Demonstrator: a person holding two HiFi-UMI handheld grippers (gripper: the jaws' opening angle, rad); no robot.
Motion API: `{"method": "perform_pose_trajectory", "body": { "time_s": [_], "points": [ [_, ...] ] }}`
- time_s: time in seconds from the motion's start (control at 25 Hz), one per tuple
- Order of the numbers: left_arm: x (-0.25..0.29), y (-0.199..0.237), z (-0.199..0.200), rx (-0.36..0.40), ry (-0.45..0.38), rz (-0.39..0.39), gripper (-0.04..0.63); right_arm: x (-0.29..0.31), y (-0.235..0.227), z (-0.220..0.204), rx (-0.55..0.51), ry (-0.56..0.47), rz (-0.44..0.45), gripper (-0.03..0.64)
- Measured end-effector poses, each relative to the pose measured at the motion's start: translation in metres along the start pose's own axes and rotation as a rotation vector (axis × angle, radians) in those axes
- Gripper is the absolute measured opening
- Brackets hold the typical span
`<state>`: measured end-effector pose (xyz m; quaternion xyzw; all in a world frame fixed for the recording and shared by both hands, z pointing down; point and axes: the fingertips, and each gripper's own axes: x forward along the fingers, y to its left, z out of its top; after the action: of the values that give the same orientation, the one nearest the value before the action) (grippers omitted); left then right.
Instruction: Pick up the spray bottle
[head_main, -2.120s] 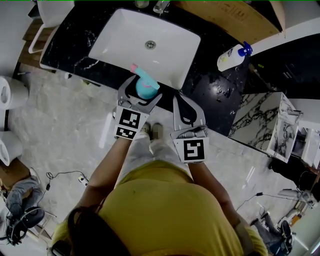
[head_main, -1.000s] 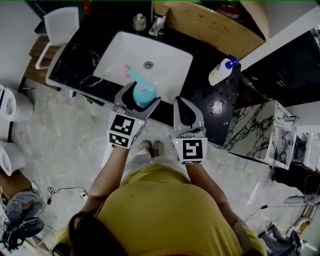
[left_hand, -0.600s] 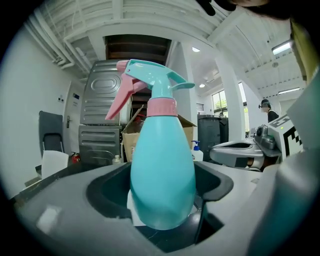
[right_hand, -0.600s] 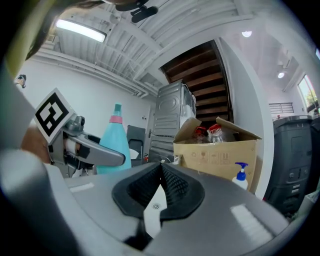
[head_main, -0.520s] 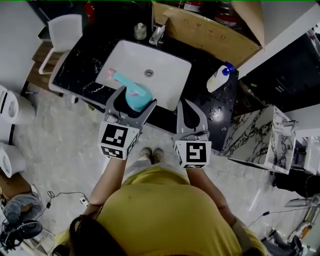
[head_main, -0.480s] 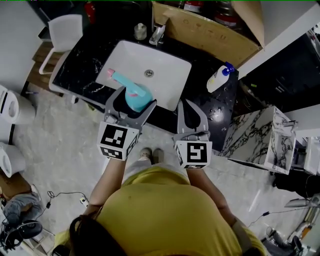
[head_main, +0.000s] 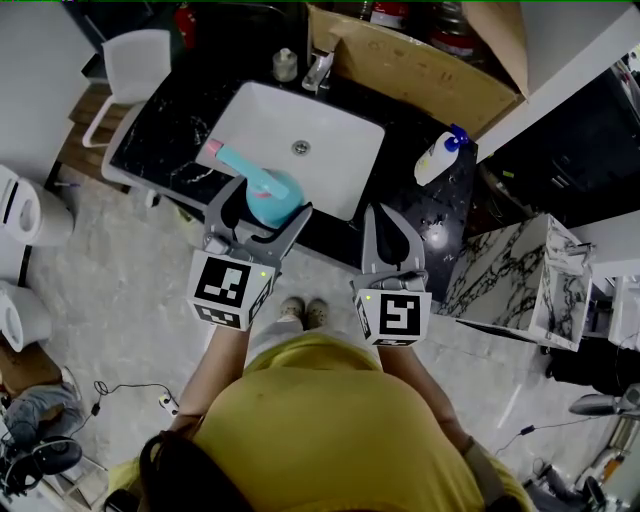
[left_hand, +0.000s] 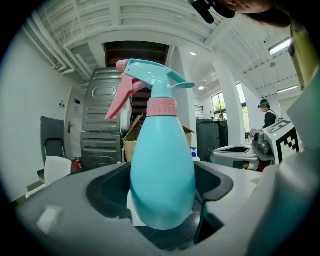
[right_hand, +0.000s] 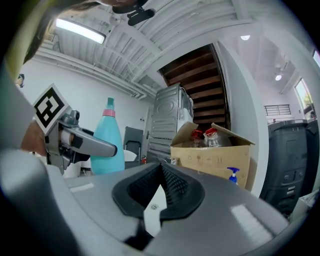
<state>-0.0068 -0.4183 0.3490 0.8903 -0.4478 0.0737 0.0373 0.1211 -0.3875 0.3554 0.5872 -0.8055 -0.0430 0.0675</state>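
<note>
Left gripper (head_main: 268, 200), from the head view: clamped round the teal belly of the spray bottle (head_main: 262, 190), over the near left corner of the white sink (head_main: 340, 150). Bottle tilted, pink trigger (head_main: 213, 148) aimed far and left towards the black marble counter (head_main: 160, 130). Right gripper (head_main: 384, 212): jaws pressed together, nothing between them, over the counter just right of the sink's near edge, beside the left one but not touching it. Faucet (head_main: 320, 68) at the sink's far rim. Farther right on the counter, a white pump bottle (head_main: 436, 155) with a blue head, near an open cardboard box (head_main: 420, 60) along the far side.

Left gripper view: both dark pads tight against the bottle's sides, low on the body. Pink collar and teal spray head above, trigger to the left. Base hanging below the pads, white sink and dark counter showing beneath it.

Right gripper view: ribbed pads meeting at the tips, empty, a sliver of white sink visible through the slot below them. At the left, the other gripper with the teal bottle upright in it. Beyond, the cardboard box holding red-capped bottles (right_hand: 202, 137), with the blue pump head to the right.
</note>
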Motion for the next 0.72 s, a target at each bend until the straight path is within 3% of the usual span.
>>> {"method": "perform_pose_trajectory", "body": {
  "time_s": [0.72],
  "points": [
    [-0.005,-0.007,-0.003,-0.005,0.001,-0.017,0.39,-0.011,0.001,0.002,-0.014,0.0,-0.018,0.0]
  ]
}}
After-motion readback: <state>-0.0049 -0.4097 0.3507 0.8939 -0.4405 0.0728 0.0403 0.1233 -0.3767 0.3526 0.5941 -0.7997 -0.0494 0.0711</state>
